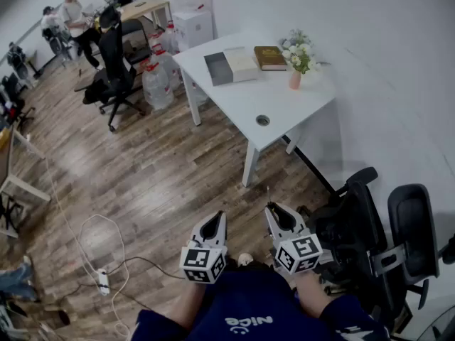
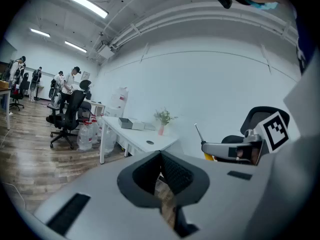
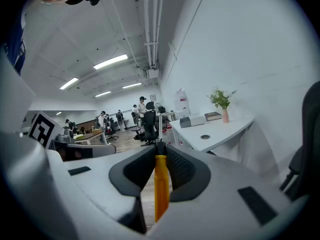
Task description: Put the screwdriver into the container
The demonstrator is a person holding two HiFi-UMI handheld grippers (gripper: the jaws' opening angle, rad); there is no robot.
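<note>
Gripping: the right gripper (image 3: 160, 149) pinches the yellow handle of the screwdriver (image 3: 161, 184), a pad pressed on each side, and the thin metal shaft pokes out ahead toward 12 o'clock
Left gripper (image 2: 161, 156): fingers pressed together at the tips with nothing between them; it is held just beside the right gripper, at its 9 o'clock
Container (image 1: 217, 68): grey open box on the far part of the table, at about 12 o'clock from the grippers in the head view and well apart from both
White box (image 1: 242, 64): just beside the container, at its 3 o'clock
Table (image 1: 284, 101): white, with a round cable hole (image 1: 263, 120) near its near edge
Book (image 1: 270, 57): brown, lying flat at 3 o'clock of the white box
Vase (image 1: 295, 79): pink, upright, holding flowers, at 4 o'clock of the book
Office chair (image 1: 370, 233): black, near the right gripper at its 3 o'clock
Power strip (image 1: 103, 281): on the wooden floor, at 8 o'clock of the left gripper
</note>
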